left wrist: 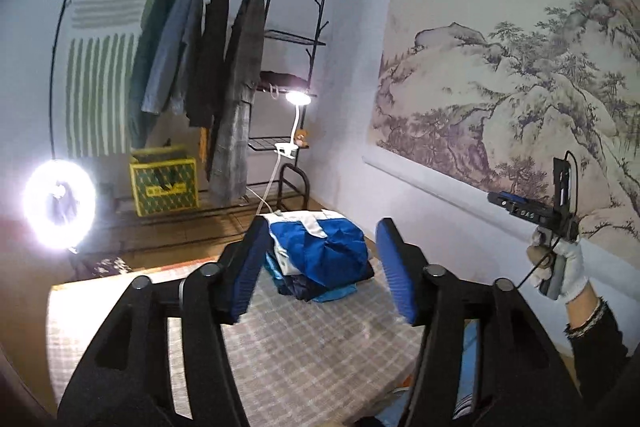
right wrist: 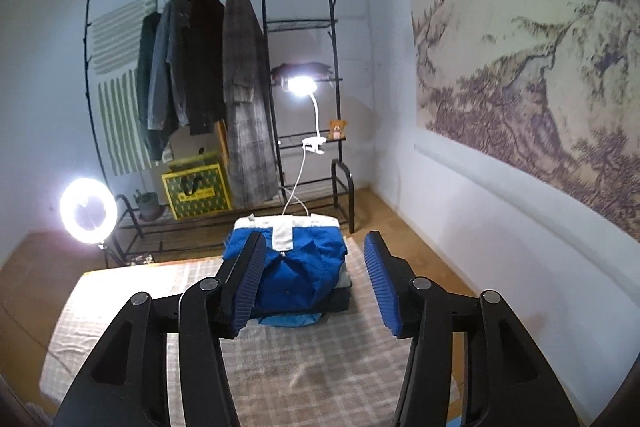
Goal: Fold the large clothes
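A folded blue and white garment tops a small pile of folded clothes at the far end of a table covered with a plaid cloth. My left gripper hovers above the cloth, short of the pile, open, with nothing between its blue pads. My right gripper is also open and empty, facing the same pile. In the left wrist view a white-gloved hand holds the right gripper raised at the right, beside the wall.
A black clothes rack with several hanging coats stands against the back wall, with a yellow-green box beneath it. There is a bright ring light at the left and a clip lamp on the rack's shelves. A landscape scroll hangs on the right wall.
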`<act>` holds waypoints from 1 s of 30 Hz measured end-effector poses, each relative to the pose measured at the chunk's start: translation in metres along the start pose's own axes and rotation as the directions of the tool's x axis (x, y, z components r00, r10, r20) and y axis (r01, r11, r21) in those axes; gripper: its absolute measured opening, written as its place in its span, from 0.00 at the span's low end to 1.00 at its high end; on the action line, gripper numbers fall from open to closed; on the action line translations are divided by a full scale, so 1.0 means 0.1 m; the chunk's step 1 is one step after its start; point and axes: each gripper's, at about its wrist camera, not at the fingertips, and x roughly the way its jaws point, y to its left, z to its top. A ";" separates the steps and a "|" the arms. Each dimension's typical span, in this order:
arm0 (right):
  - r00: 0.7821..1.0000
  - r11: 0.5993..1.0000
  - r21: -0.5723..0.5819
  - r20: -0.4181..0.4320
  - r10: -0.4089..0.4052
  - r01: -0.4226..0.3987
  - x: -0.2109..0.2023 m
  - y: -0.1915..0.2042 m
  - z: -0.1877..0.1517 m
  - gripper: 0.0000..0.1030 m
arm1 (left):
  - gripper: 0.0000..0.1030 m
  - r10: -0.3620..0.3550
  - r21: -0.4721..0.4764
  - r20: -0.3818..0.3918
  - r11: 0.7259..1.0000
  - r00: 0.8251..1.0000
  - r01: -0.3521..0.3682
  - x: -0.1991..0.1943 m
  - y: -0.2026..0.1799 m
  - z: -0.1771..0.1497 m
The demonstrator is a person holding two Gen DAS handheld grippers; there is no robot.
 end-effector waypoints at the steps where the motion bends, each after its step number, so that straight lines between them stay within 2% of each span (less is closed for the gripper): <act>1: 1.000 1.000 0.002 -0.003 0.001 -0.001 -0.03 0.02 -0.01 0.57 | 0.68 0.006 0.003 -0.001 1.000 1.000 -0.006 -0.05 -0.01 -0.04; 9: 0.999 1.000 0.000 -0.033 -0.020 0.020 -0.24 0.36 -0.53 0.66 | 0.79 0.064 -0.019 -0.085 0.998 0.994 -0.066 0.00 -0.01 -0.75; 12: 0.999 0.999 -0.018 -0.034 -0.031 0.031 -0.28 0.54 -0.75 0.77 | 0.84 0.082 -0.015 -0.108 0.996 0.991 -0.084 0.06 -0.02 -1.01; 16: 0.998 0.995 -0.072 -0.021 -0.067 0.065 -0.26 0.78 -0.96 0.78 | 0.89 0.133 0.026 -0.124 0.991 0.983 -0.131 0.18 -0.09 -1.26; 25: 0.996 0.988 -0.127 -0.021 -0.088 0.085 0.08 1.07 -1.22 0.80 | 0.98 0.183 0.056 -0.095 0.982 0.978 -0.178 0.56 -0.12 -1.55; 30: 0.997 0.995 -0.070 -0.043 -0.071 0.068 0.32 1.05 -1.30 0.80 | 1.00 0.197 0.063 -0.085 0.979 0.977 -0.192 0.78 -0.11 -1.65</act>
